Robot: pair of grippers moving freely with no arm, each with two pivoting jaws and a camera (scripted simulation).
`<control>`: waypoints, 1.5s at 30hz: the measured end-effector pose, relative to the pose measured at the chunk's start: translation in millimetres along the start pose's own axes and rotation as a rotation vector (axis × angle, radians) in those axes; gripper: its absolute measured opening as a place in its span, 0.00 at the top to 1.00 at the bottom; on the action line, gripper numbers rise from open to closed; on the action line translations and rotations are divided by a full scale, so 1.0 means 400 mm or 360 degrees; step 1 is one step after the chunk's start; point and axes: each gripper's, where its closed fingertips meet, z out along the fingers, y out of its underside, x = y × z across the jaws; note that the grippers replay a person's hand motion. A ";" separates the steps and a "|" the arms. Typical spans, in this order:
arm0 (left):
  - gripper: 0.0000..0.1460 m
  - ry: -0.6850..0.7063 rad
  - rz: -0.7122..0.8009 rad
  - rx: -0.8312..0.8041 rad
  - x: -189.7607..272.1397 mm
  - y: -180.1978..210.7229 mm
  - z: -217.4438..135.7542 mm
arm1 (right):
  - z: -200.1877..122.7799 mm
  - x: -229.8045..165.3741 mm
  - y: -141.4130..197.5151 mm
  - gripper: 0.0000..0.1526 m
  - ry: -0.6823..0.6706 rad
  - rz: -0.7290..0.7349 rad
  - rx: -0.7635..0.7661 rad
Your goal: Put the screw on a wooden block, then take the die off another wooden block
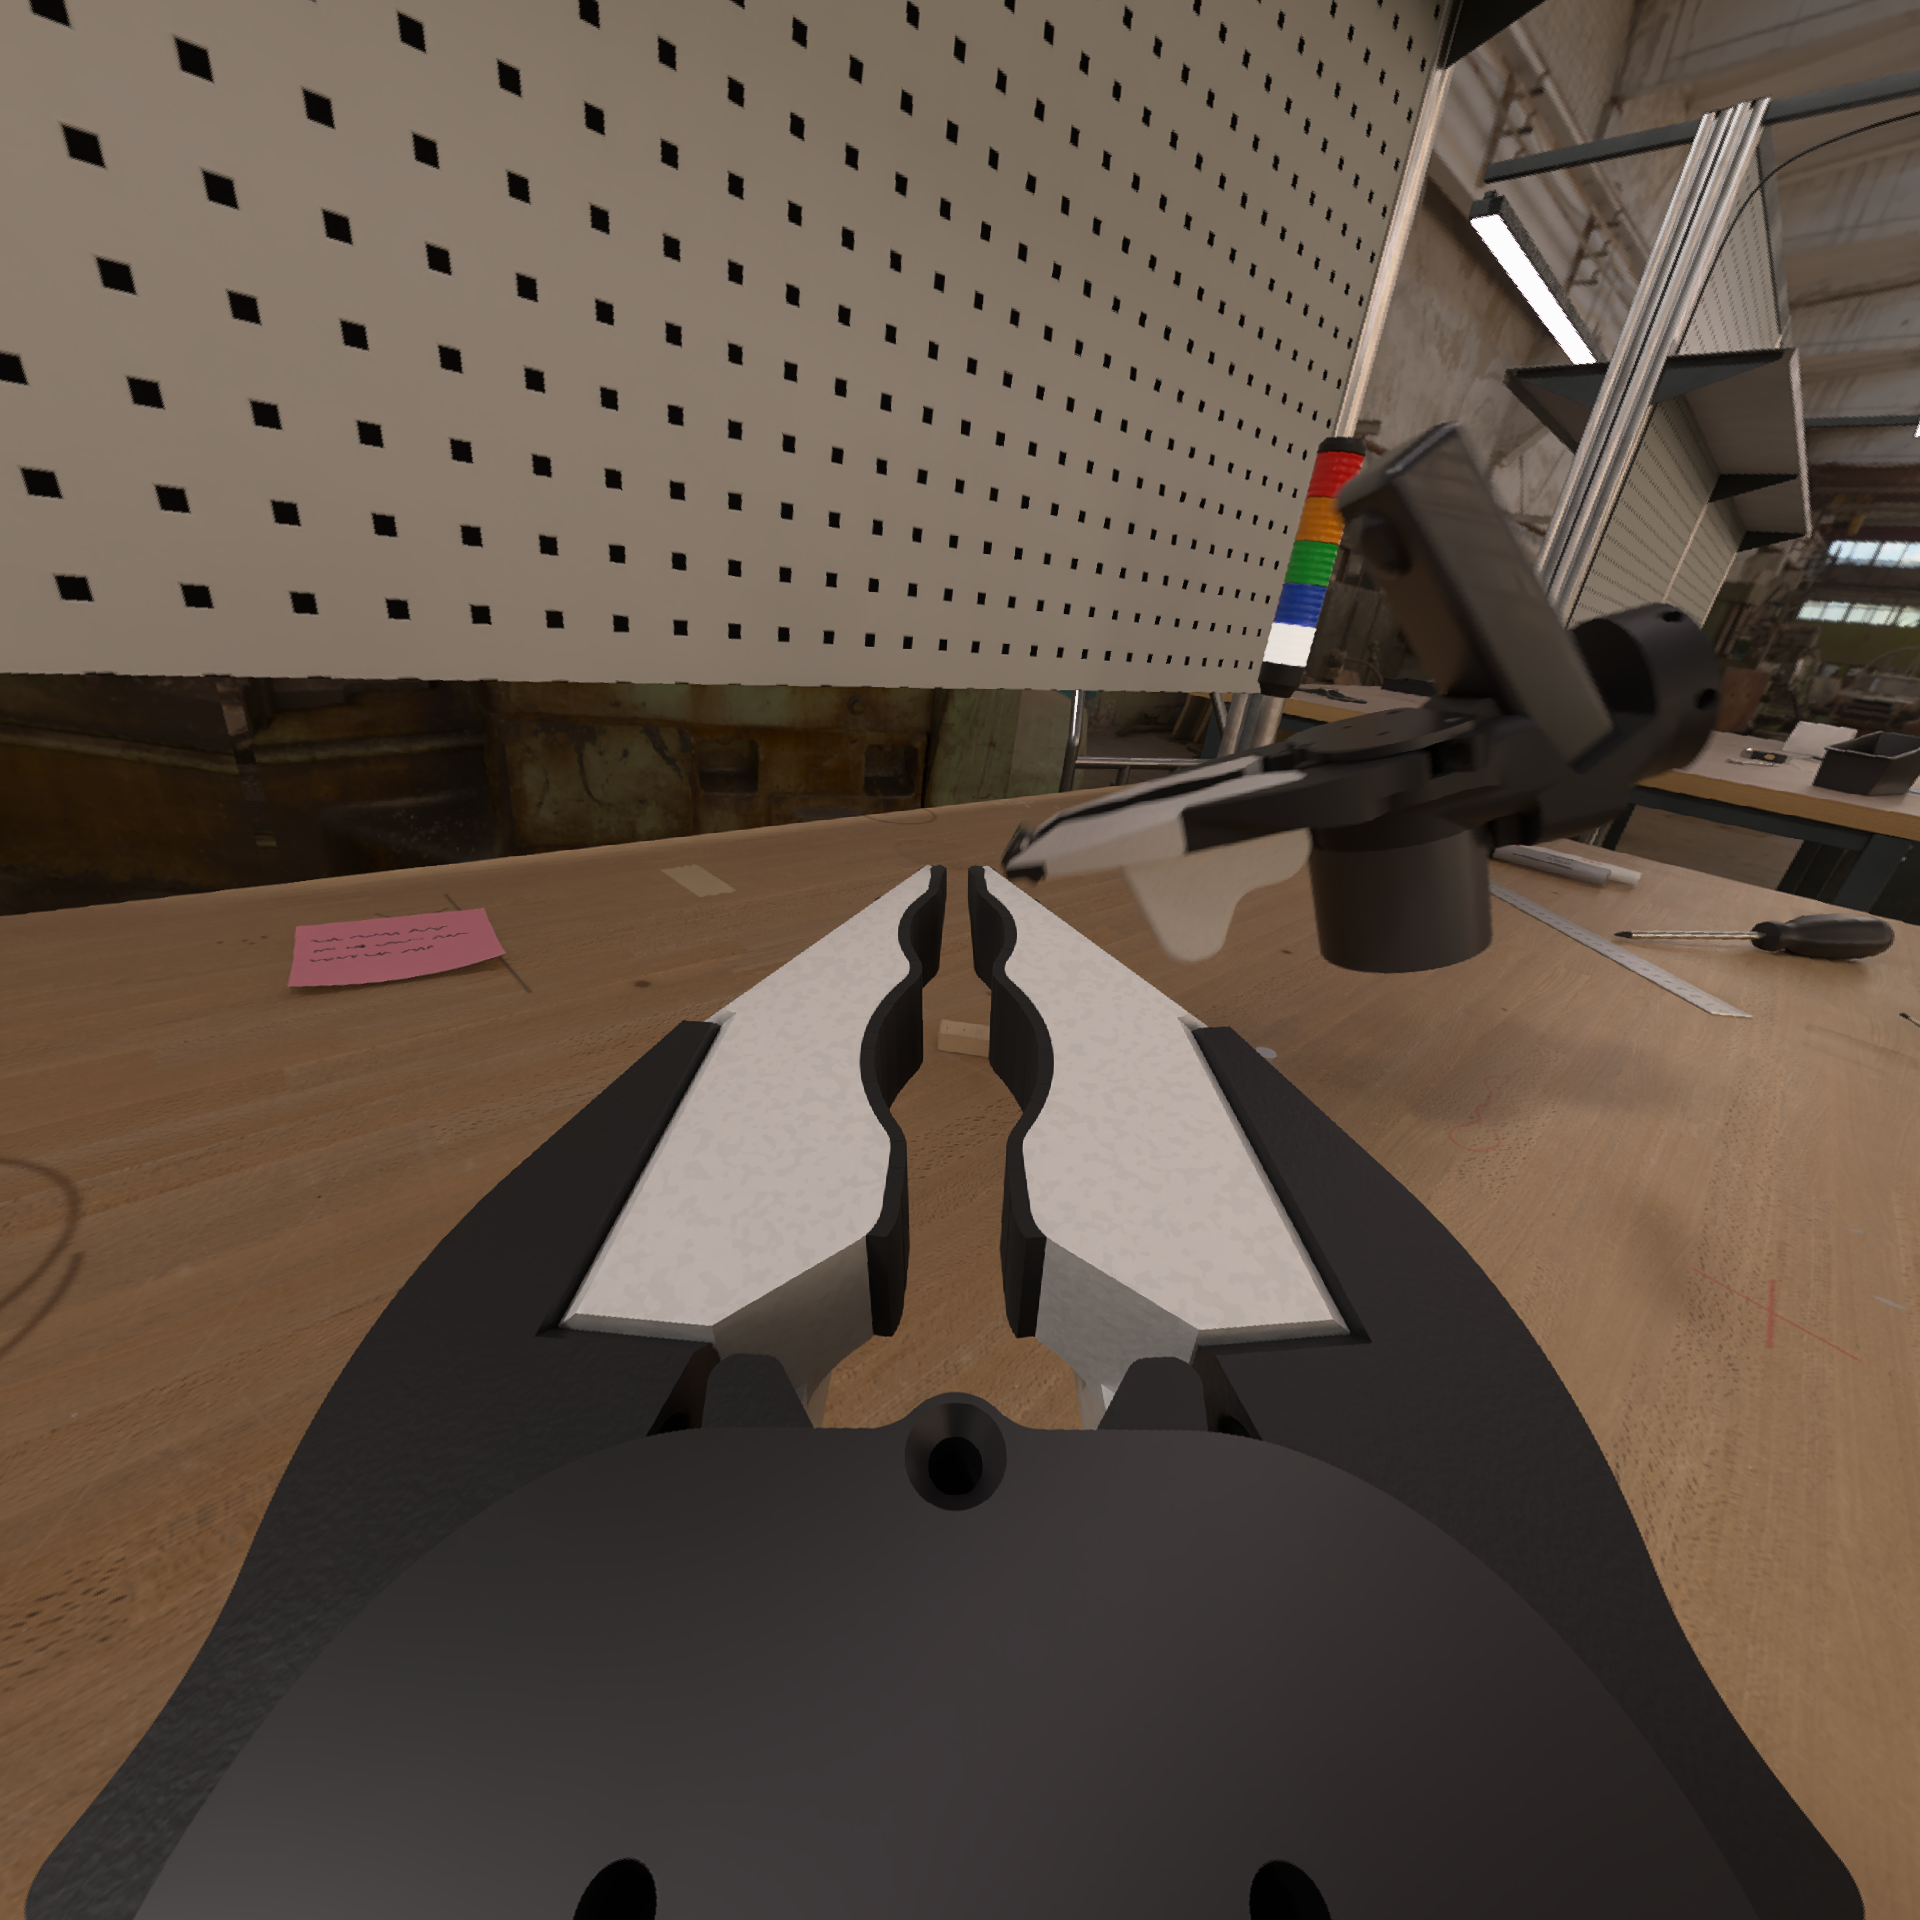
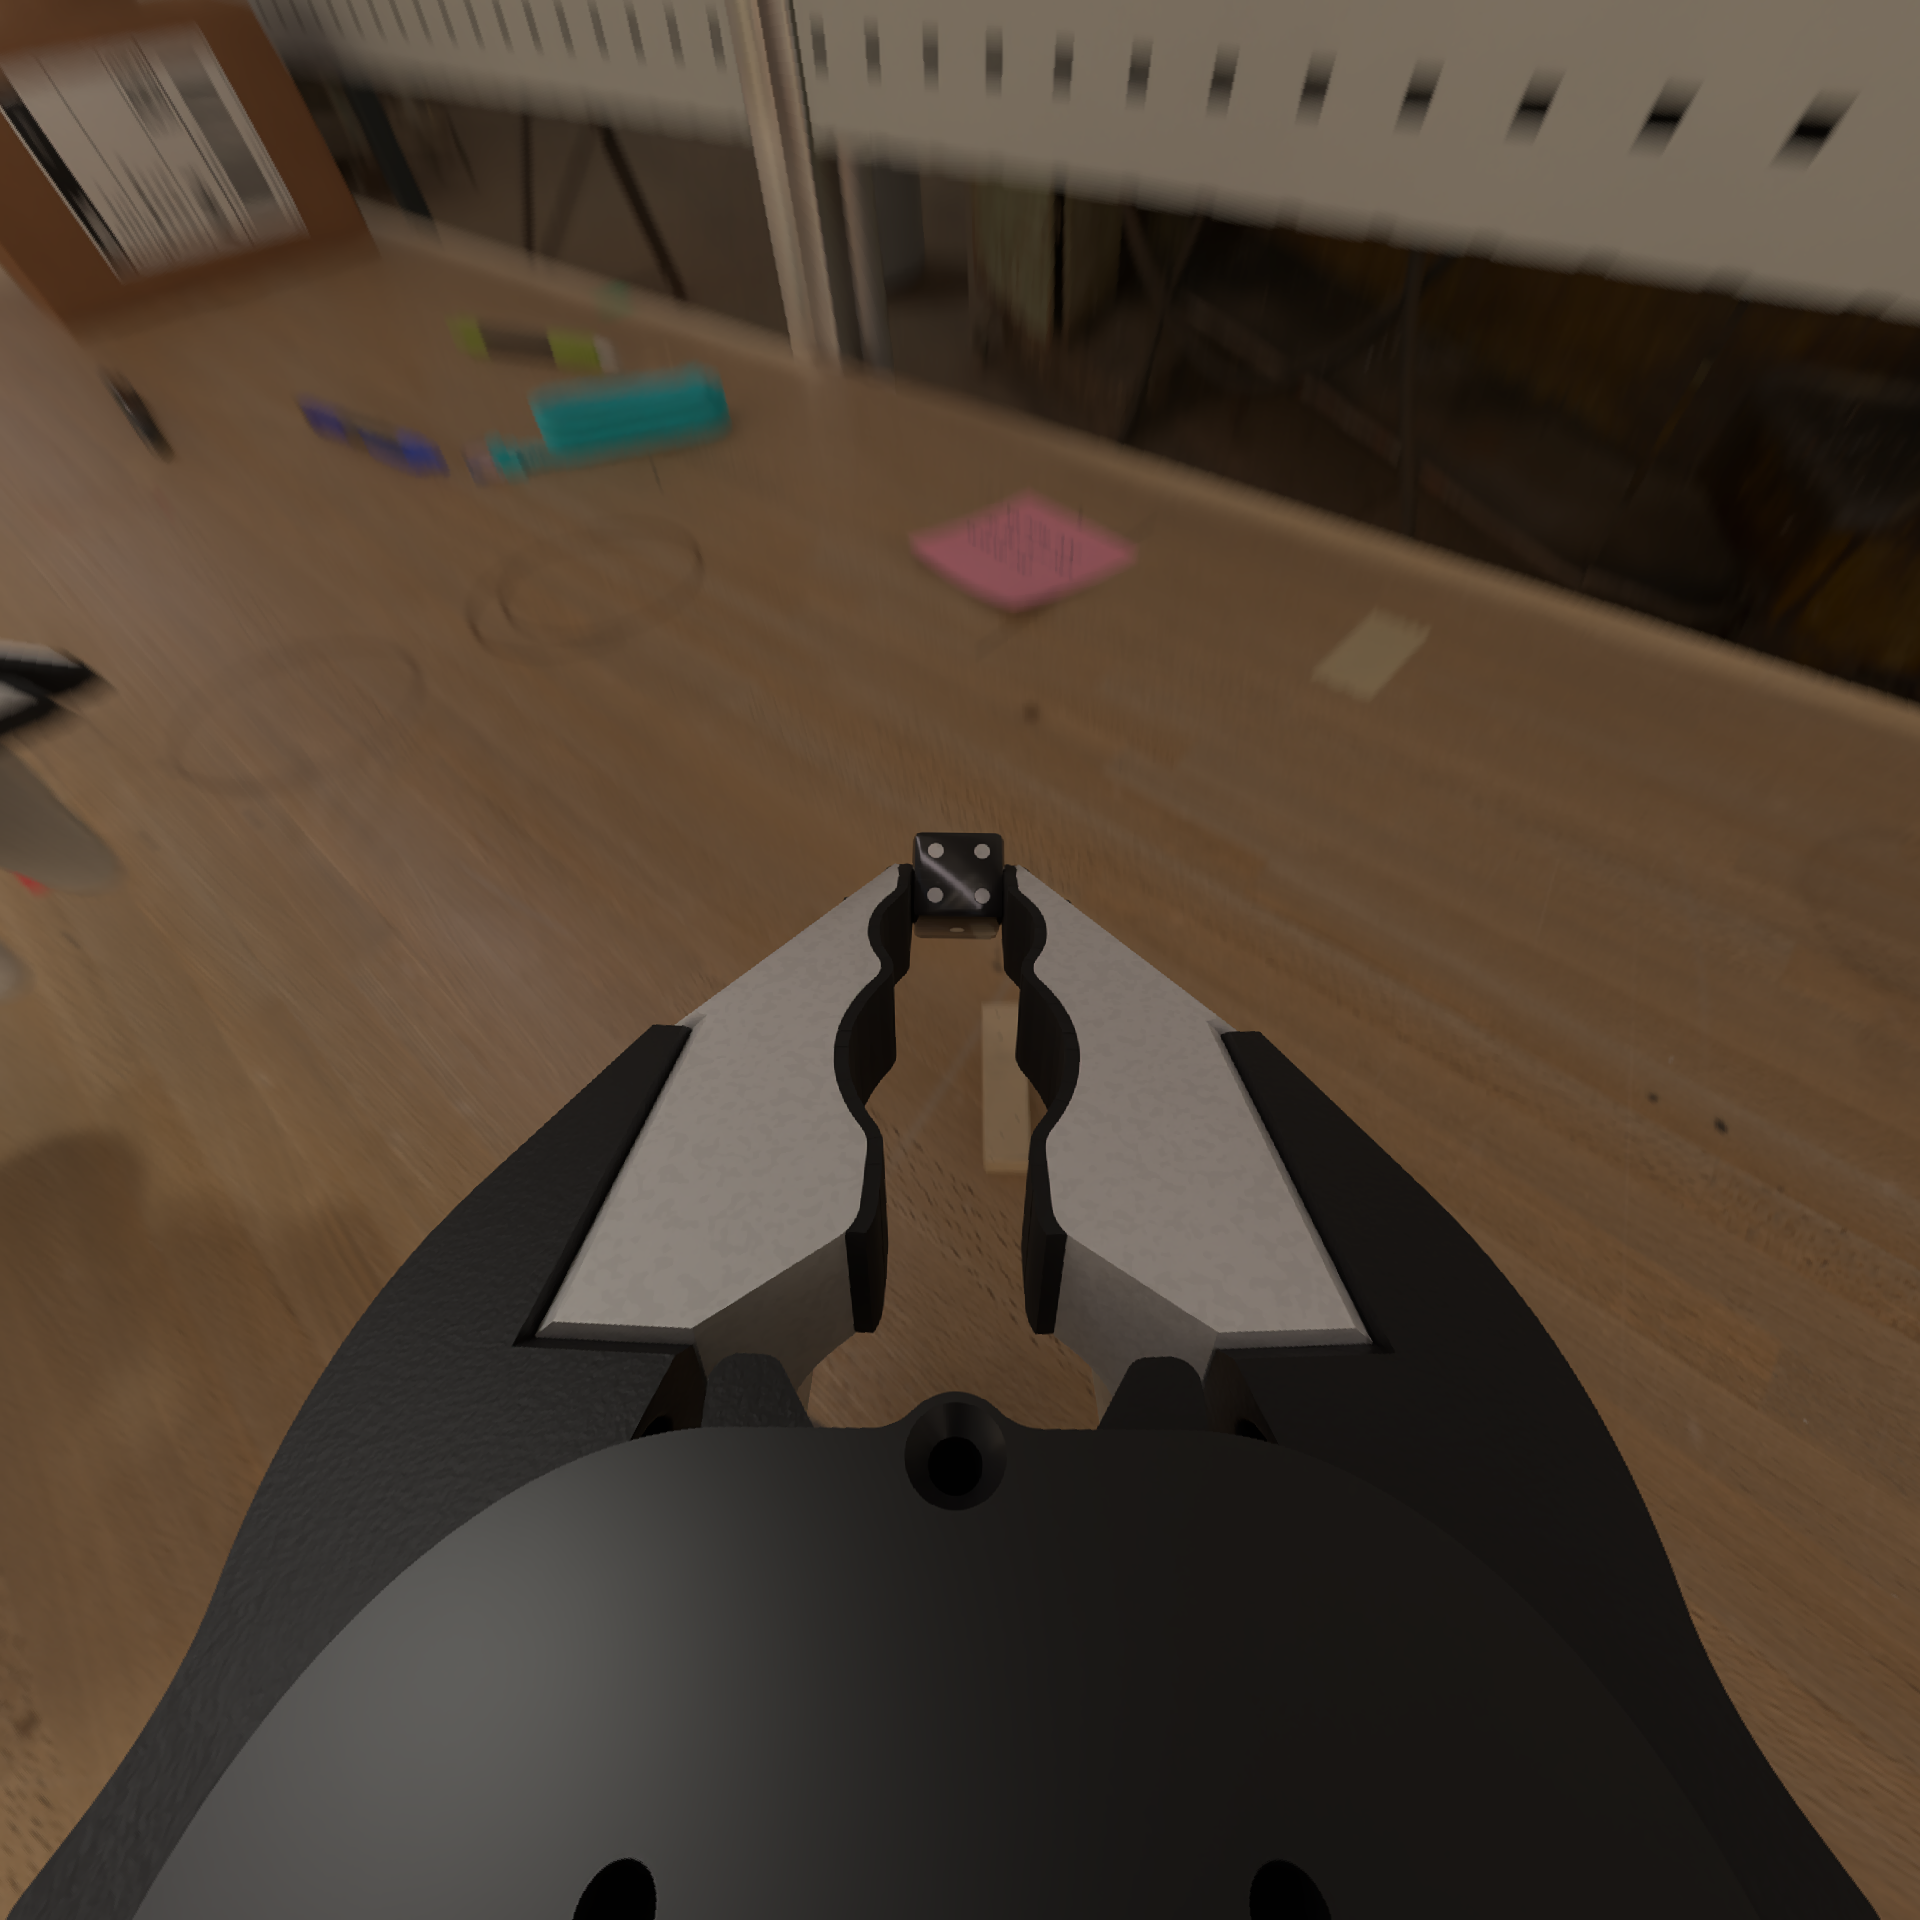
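Note:
My right gripper [image 2: 958, 894] is shut on a black die [image 2: 958, 871] with white pips, held at the fingertips above the wooden table. A pale wooden block [image 2: 1004, 1091] lies on the table below, seen between the fingers. My left gripper [image 1: 956, 883] is shut with only a thin gap and nothing in it. A small wooden block [image 1: 963, 1037] lies on the table under its fingers. In the left wrist view the right gripper [image 1: 1023, 857] hovers just right of my left fingertips. No screw shows in either view.
A pink sticky note [image 1: 395, 945] [image 2: 1023, 551] and a strip of tape [image 1: 698, 881] [image 2: 1369, 652] lie on the table [image 1: 312, 1195]. A screwdriver [image 1: 1808, 935] and steel ruler [image 1: 1621, 951] lie at the right. A pegboard [image 1: 727, 312] and signal tower [image 1: 1311, 566] stand behind. Teal tools [image 2: 629, 410] lie far left.

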 end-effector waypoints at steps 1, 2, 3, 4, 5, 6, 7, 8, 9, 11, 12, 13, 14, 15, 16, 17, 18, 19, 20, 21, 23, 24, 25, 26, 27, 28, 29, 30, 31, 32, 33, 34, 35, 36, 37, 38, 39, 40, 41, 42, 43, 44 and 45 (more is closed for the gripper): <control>0.98 0.0001 0.0000 0.0001 0.001 -0.002 -0.001 | -0.022 -0.006 -0.030 0.89 0.0000 0.0026 0.0123; 0.99 0.0000 0.0005 0.0005 0.002 -0.003 -0.002 | -0.048 -0.011 -0.054 0.89 0.0017 0.0039 0.0228; 1.00 -0.0002 0.0010 0.0008 0.003 -0.004 -0.002 | -0.074 -0.016 -0.073 0.89 0.0053 0.0037 0.0312; 1.00 -0.0005 0.0015 0.0005 0.003 -0.003 -0.002 | -0.100 -0.022 -0.086 0.89 0.0102 0.0022 0.0381; 0.99 -0.0008 0.0019 -0.0001 0.003 -0.002 -0.002 | -0.121 -0.029 -0.092 0.89 0.0153 -0.0001 0.0440; 0.97 -0.0010 0.0022 -0.0009 0.002 0.000 -0.001 | -0.137 -0.038 -0.091 0.89 0.0197 -0.0033 0.0498; 0.97 -0.0012 0.0024 -0.0019 0.002 0.004 0.000 | -0.148 -0.049 -0.082 0.89 0.0227 -0.0083 0.0548; 0.97 -0.0013 0.0025 -0.0030 0.002 0.007 0.000 | -0.154 -0.058 -0.068 0.89 0.0254 -0.0153 0.0582; 0.97 -0.0012 0.0026 -0.0041 0.003 0.011 0.001 | -0.155 -0.060 -0.052 0.89 0.0296 -0.0230 0.0598; 0.97 -0.0008 0.0030 -0.0063 0.006 0.016 0.002 | -0.153 -0.052 -0.027 0.89 0.0413 -0.0368 0.0527; 0.97 -0.0003 0.0033 -0.0071 0.008 0.017 0.002 | -0.153 -0.047 -0.023 0.89 0.0455 -0.0429 0.0482; 0.97 0.0001 0.0036 -0.0075 0.010 0.018 0.002 | -0.151 -0.041 -0.020 0.89 0.0488 -0.0474 0.0457; 0.97 0.0004 0.0039 -0.0080 0.011 0.019 0.002 | -0.148 -0.034 -0.014 0.89 0.0509 -0.0483 0.0433; 0.97 0.0004 0.0044 -0.0089 0.012 0.023 0.002 | -0.144 -0.028 -0.005 0.89 0.0518 -0.0457 0.0400; 0.97 0.0003 0.0053 -0.0104 0.011 0.027 0.003 | -0.140 -0.022 0.004 0.89 0.0515 -0.0410 0.0365; 0.97 -0.0001 0.0060 -0.0121 0.009 0.031 0.003 | -0.138 -0.016 0.011 0.89 0.0510 -0.0358 0.0341; 0.97 -0.0006 0.0068 -0.0137 0.008 0.034 0.003 | -0.138 -0.010 0.015 0.89 0.0514 -0.0311 0.0326; 0.96 -0.0009 0.0076 -0.0148 0.007 0.036 0.003 | -0.139 -0.003 0.018 0.89 0.0524 -0.0271 0.0317; 0.96 -0.0010 0.0080 -0.0152 0.007 0.037 0.004 | -0.141 0.004 0.021 0.89 0.0535 -0.0240 0.0311; 0.96 -0.0009 0.0080 -0.0152 0.008 0.037 0.003 | -0.142 0.009 0.024 0.89 0.0543 -0.0213 0.0305; 0.96 -0.0004 0.0074 -0.0148 0.010 0.036 0.003 | -0.142 0.014 0.026 0.89 0.0540 -0.0170 0.0302; 0.96 -0.0002 0.0071 -0.0147 0.011 0.036 0.004 | -0.142 0.013 0.025 0.89 0.0532 -0.0151 0.0313; 0.96 0.0000 0.0067 -0.0148 0.011 0.037 0.005 | -0.142 0.012 0.024 0.89 0.0520 -0.0131 0.0327; 0.96 0.0001 0.0062 -0.0150 0.010 0.038 0.007 | -0.141 0.011 0.024 0.89 0.0510 -0.0110 0.0334; 0.96 0.0001 0.0056 -0.0155 0.009 0.039 0.007 | -0.139 0.011 0.027 0.89 0.0505 -0.0090 0.0329; 0.96 0.0002 0.0051 -0.0159 0.008 0.039 0.007 | -0.137 0.013 0.030 0.89 0.0505 -0.0077 0.0318; 0.96 0.0002 0.0046 -0.0162 0.008 0.039 0.007 | -0.136 0.014 0.032 0.89 0.0507 -0.0071 0.0311; 0.96 0.0002 0.0043 -0.0163 0.008 0.039 0.006 | -0.134 0.015 0.033 0.89 0.0507 -0.0067 0.0311; 0.97 0.0003 0.0042 -0.0163 0.007 0.038 0.006 | -0.133 0.016 0.035 0.89 0.0503 -0.0061 0.0308; 0.97 0.0003 0.0042 -0.0162 0.007 0.038 0.005 | -0.131 0.016 0.038 0.89 0.0501 -0.0054 0.0300; 0.97 0.0002 0.0041 -0.0162 0.006 0.038 0.005 | -0.130 0.018 0.040 0.89 0.0502 -0.0050 0.0291; 0.97 0.0002 0.0040 -0.0163 0.005 0.038 0.004 | -0.130 0.020 0.041 0.89 0.0508 -0.0048 0.0287; 0.97 0.0002 0.0037 -0.0165 0.005 0.038 0.004 | -0.131 0.021 0.040 0.89 0.0512 -0.0048 0.0291; 0.97 0.0004 0.0034 -0.0167 0.006 0.039 0.005 | -0.131 0.021 0.039 0.89 0.0513 -0.0046 0.0299; 0.97 0.0007 0.0030 -0.0167 0.006 0.040 0.005 | -0.132 0.022 0.038 0.89 0.0512 -0.0040 0.0307; 0.99 0.0011 0.0029 -0.0169 0.007 0.040 0.006 | -0.133 0.022 0.037 0.89 0.0508 -0.0032 0.0311; 0.99 0.0013 0.0030 -0.0171 0.007 0.041 0.007 | -0.132 0.021 0.038 0.89 0.0502 -0.0024 0.0311; 0.99 0.0014 0.0032 -0.0174 0.007 0.042 0.008 | -0.132 0.021 0.038 0.89 0.0495 -0.0016 0.0311; 0.98 0.0014 0.0037 -0.0177 0.007 0.043 0.008 | -0.131 0.021 0.038 0.89 0.0490 -0.0010 0.0313; 0.97 0.0012 0.0041 -0.0181 0.006 0.044 0.008 | -0.131 0.020 0.037 0.89 0.0484 -0.0005 0.0318; 0.96 0.0009 0.0046 -0.0185 0.006 0.045 0.008 | -0.131 0.019 0.036 0.89 0.0476 -0.0002 0.0324; 0.96 0.0007 0.0050 -0.0188 0.005 0.045 0.008 | -0.130 0.018 0.035 0.89 0.0467 0.0000 0.0329; 0.96 0.0005 0.0053 -0.0190 0.004 0.045 0.008 | -0.130 0.017 0.035 0.89 0.0461 0.0002 0.0332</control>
